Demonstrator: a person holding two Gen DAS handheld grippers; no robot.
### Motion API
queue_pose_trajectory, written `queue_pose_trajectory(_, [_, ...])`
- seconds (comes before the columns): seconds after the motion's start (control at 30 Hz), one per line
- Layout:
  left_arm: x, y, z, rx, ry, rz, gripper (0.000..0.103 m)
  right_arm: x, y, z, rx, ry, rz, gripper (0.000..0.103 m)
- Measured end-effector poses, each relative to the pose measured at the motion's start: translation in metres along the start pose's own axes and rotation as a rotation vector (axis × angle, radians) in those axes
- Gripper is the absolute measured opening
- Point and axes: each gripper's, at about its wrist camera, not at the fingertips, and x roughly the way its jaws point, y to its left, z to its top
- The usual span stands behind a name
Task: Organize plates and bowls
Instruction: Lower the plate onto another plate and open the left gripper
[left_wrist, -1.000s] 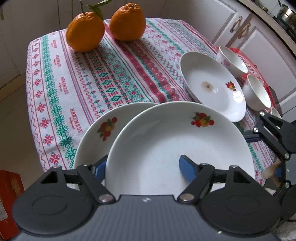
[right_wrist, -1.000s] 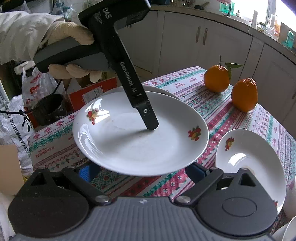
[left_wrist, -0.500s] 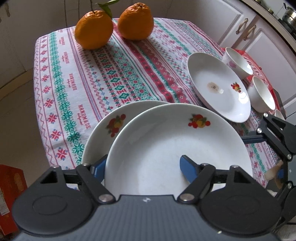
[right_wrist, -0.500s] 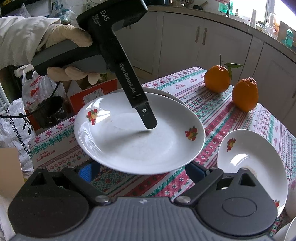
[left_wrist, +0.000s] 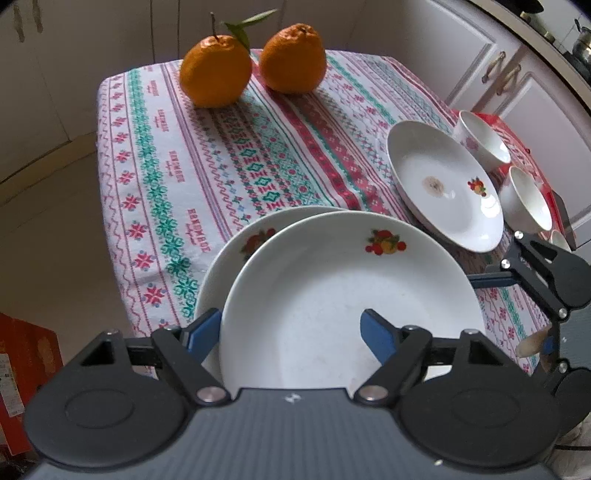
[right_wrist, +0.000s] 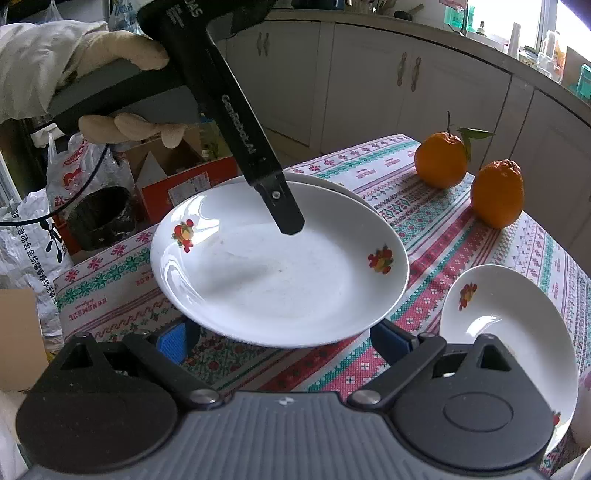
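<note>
The plate (left_wrist: 343, 295) is pinched at its near rim by the left tool (left_wrist: 291, 332), one blue finger over the inside and one under the outside, and it hangs above a second plate (left_wrist: 236, 254) that lies on the bench (left_wrist: 166, 177) near the front left corner. In the right wrist view the held plate looks clear of the one below, though the gap is hard to judge there. So the stacking is under way: this plate has yet to be set down onto the lower one, a third plate (left_wrist: 443, 188) lies alone toward the right side, and two bowls (left_wrist: 484, 144) sit apart just beyond it at the right edge, not yet nested.

The right tool (right_wrist: 284, 336) is spread wide and holds nothing; its fingers sit low in front of the held plate, just beneath its rim.

The lower plate lies close to the front edge of the bench, so a plate put down off-centre could tip toward the floor. The middle of the cloth is bare, giving room to slide things inward. Two oranges (left_wrist: 251, 62) stand at the far end, well apart from the crockery.
</note>
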Motion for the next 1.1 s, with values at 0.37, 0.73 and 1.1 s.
queue_pose_trajectory(0.37, [0.002, -0.003, 0.001, -0.003, -0.015, 0.017, 0.084, 0.006, 0.004, -0.001, 0.03, 0.002, -0.023, 0.103])
queue_pose_trajectory(0.73, [-0.007, -0.004, 0.001, -0.022, -0.071, 0.06, 0.09, 0.01, 0.007, -0.001, 0.051, 0.012, -0.041, 0.103])
queue_pose_trajectory(1.1, [-0.021, -0.015, 0.001, 0.003, -0.146, 0.101, 0.091, -0.011, 0.003, -0.01, 0.099, -0.024, -0.104, 0.103])
